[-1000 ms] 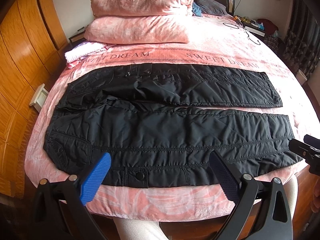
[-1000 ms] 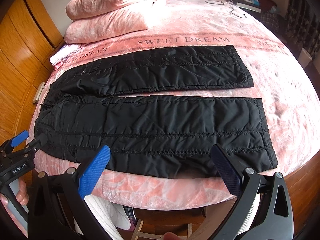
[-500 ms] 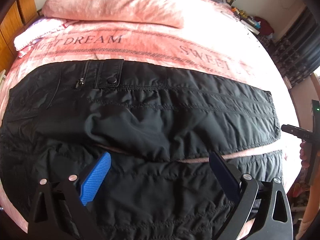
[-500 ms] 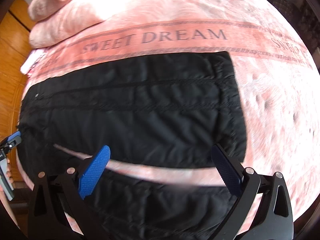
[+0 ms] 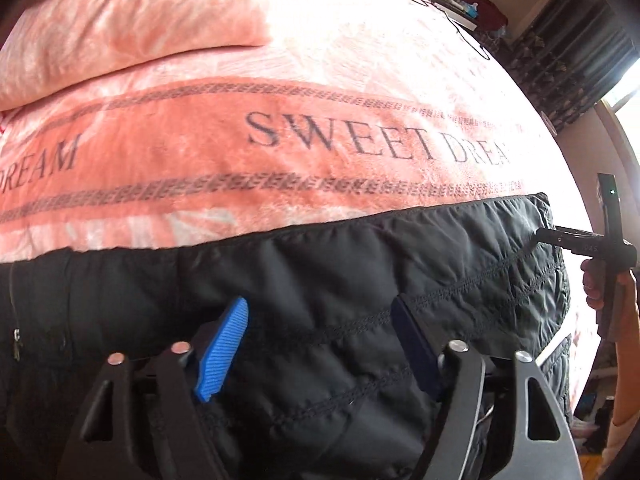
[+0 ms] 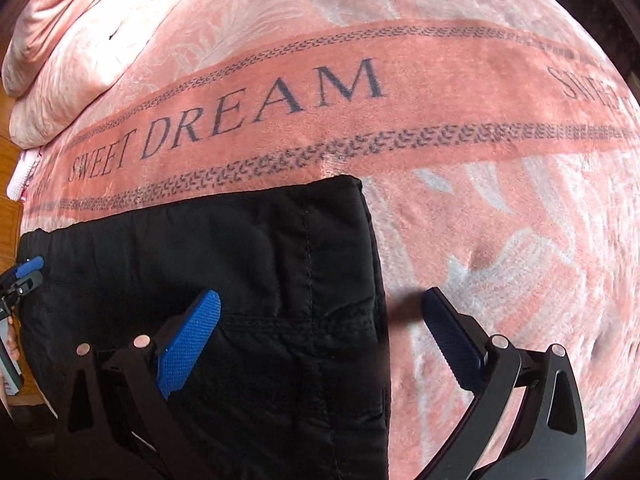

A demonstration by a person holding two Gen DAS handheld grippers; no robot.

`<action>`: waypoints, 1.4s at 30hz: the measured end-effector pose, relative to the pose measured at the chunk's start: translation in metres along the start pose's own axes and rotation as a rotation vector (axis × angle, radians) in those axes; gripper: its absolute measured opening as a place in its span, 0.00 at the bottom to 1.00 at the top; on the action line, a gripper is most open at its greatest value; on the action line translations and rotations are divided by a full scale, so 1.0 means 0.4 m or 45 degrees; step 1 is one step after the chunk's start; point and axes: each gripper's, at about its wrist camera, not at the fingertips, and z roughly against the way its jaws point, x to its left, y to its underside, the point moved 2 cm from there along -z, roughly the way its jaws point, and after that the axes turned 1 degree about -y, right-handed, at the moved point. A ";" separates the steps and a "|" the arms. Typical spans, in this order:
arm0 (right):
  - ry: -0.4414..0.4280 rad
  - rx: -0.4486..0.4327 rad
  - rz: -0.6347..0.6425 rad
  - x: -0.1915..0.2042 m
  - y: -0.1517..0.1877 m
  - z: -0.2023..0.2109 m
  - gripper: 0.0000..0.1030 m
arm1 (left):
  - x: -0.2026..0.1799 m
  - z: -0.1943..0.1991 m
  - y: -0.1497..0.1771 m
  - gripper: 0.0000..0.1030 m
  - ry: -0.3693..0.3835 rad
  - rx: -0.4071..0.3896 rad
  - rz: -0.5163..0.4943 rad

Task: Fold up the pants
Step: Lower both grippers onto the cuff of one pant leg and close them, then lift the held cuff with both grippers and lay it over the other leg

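Grasp approach for the lengthwise fold: left gripper (image 5: 320, 344) and right gripper (image 6: 322, 332) – both spread, holding nothing – over the pants (image 5: 360, 276); closing on its far edge presumably comes next.

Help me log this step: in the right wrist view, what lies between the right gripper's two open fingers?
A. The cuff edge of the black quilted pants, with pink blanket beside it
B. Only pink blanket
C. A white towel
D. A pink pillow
A: the right gripper is open and straddles the cuff edge of the black quilted pants, with pink "SWEET DREAM" blanket beside it.
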 end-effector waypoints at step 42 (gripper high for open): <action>-0.403 -0.671 0.282 0.055 0.189 0.438 0.11 | -0.269 0.282 0.085 0.08 -0.009 -0.451 -0.591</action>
